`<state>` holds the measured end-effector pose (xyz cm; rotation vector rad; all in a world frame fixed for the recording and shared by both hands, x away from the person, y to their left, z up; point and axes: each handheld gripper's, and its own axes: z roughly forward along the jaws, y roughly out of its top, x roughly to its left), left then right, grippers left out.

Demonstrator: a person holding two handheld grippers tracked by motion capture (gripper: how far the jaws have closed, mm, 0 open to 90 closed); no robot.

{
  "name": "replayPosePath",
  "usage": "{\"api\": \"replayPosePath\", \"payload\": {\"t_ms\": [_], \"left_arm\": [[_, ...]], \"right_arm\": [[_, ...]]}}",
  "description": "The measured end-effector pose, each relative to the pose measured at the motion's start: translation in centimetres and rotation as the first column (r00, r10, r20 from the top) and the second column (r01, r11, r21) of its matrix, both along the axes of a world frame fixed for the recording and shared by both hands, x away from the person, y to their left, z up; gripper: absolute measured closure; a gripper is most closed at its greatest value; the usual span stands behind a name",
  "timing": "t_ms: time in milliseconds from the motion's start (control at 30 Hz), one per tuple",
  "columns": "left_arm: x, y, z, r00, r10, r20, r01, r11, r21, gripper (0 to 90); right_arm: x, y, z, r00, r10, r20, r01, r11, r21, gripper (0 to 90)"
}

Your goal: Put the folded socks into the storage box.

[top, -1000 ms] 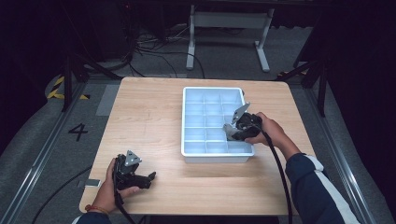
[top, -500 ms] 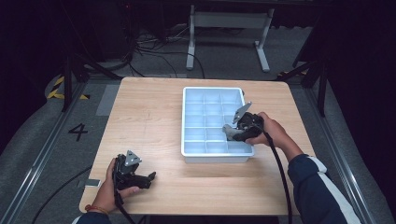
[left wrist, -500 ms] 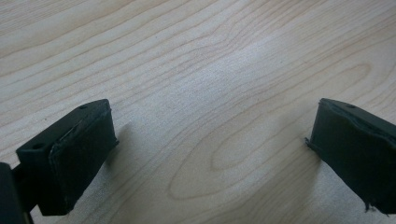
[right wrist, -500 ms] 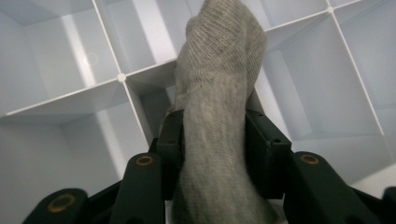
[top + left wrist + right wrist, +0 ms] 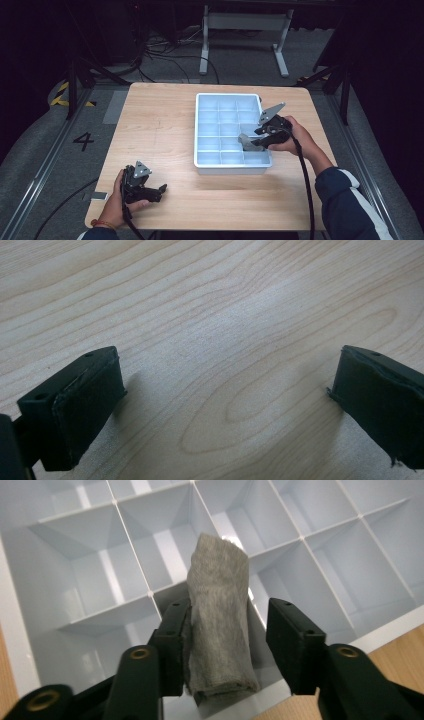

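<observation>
Right gripper [image 5: 222,630] over divided tray [image 5: 30,645]; jaws have just been opening, grey folded cloth [image 5: 217,625] between them, leaning on one pad; lower end cut off. Left gripper [image 5: 220,405] jaws apart on table [image 5: 225,300].

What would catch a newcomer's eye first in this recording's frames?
The white divided tray on the far right part of the wooden table, with the right gripper over it. Between its fingers, which have just been opening, stands a rolled grey cloth, touching one and clear of the other. The left gripper rests open near the table's near left corner.
</observation>
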<state>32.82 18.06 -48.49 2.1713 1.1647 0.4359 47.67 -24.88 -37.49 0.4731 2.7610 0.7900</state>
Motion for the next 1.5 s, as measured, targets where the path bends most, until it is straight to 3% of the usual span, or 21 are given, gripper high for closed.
{"api": "replayPosePath", "payload": {"t_ms": [100,333,500,767,867,1067,1333,1500], "left_arm": [[0.0,0.0,0.0,1.0,0.0,0.0,0.0,1.0,0.0,0.5],[0.0,0.0,0.0,1.0,0.0,0.0,0.0,1.0,0.0,0.6],[0.0,0.0,0.0,1.0,-0.001,0.001,0.001,1.0,0.002,0.5],[0.0,0.0,0.0,1.0,0.001,-0.002,-0.001,1.0,0.001,0.5],[0.0,0.0,0.0,1.0,0.001,-0.002,-0.001,1.0,0.001,0.6],[-0.1,0.0,0.0,1.0,0.006,-0.003,-0.006,1.0,-0.001,0.6],[-0.1,0.0,0.0,1.0,0.006,-0.003,-0.006,1.0,-0.001,0.7],[-0.1,0.0,0.0,1.0,0.006,-0.003,-0.006,1.0,-0.001,0.6]], "right_arm": [[-0.1,0.4,-0.1,0.9998,0.018,0.008,-0.018,0.9998,0.0,62.6],[0.4,1.3,-2.0,0.9998,0.017,-0.011,-0.018,0.9957,-0.091,73.2],[0.9,1.3,-2.9,0.9993,0.012,-0.035,-0.016,0.995,-0.099,79.3],[1.2,2.2,-3.6,0.9982,0.011,-0.059,-0.022,0.9835,-0.179,80.4],[1.6,2.3,-3.6,0.9966,0.007,-0.082,-0.022,0.9823,-0.186,80.5],[1.9,3.0,-3.9,0.9943,-0.011,-0.106,-0.015,0.9692,-0.246,80.6],[2.0,3.2,-3.9,0.9943,-0.013,-0.106,-0.016,0.9641,-0.265,80.7],[1.9,3.0,-3.9,0.9946,-0.015,-0.103,-0.01,0.9697,-0.244,80.3]]}}
